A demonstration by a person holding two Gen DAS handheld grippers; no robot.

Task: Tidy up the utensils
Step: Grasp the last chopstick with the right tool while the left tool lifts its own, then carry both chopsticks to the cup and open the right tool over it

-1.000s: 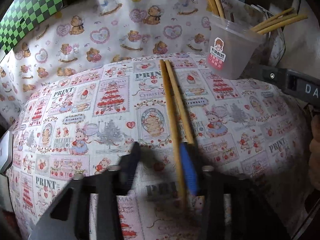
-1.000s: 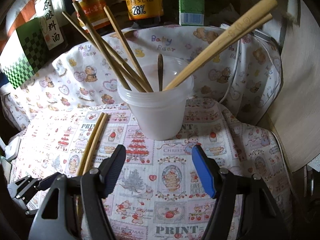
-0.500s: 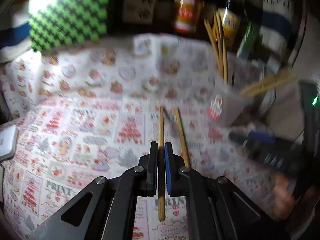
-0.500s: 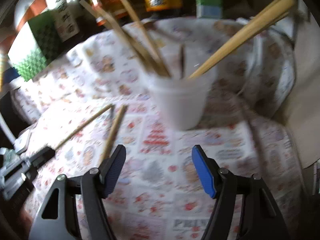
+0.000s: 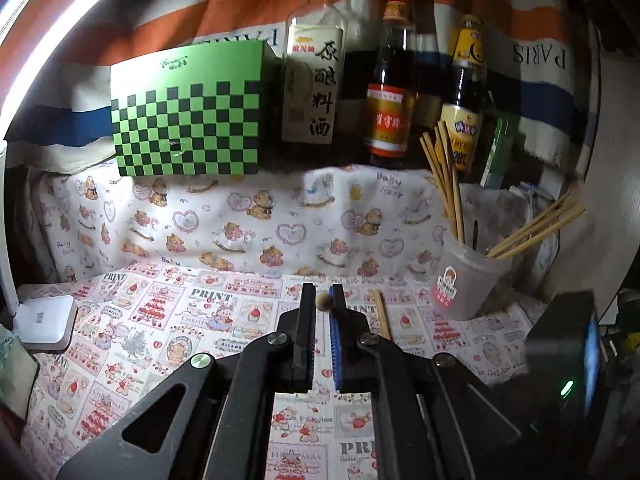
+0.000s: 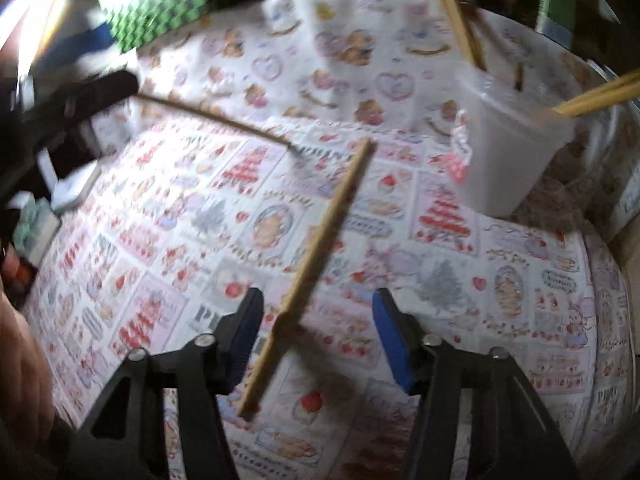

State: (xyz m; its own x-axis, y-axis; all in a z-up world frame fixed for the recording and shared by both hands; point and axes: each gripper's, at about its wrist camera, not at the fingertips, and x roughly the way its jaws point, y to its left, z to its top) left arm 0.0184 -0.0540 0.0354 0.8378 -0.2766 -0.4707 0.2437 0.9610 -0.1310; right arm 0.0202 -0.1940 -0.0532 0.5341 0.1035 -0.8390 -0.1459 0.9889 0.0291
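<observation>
My left gripper (image 5: 322, 300) is shut on a wooden chopstick (image 5: 323, 302), whose end I see head-on between the pads, lifted off the cloth. In the right wrist view this held chopstick (image 6: 216, 120) slants down from the left gripper (image 6: 80, 100) at the upper left. A second chopstick (image 6: 320, 240) lies on the patterned cloth, and my right gripper (image 6: 316, 304) straddles its near part. Its jaws are closing, and the pads stand apart from the stick. A translucent plastic cup (image 5: 466, 280) with several chopsticks stands at the right, also in the right wrist view as the cup (image 6: 512, 152).
A green checkered box (image 5: 188, 112) and three sauce bottles (image 5: 390, 80) line the back, with a green carton (image 5: 496, 152) behind the cup. A white device (image 5: 44, 320) sits at the left edge. A person's hand (image 6: 20, 360) shows at the lower left.
The left gripper shut on one chopstick and raised it off the cloth. The right gripper swung from the cup down over the other chopstick, and its jaws narrowed.
</observation>
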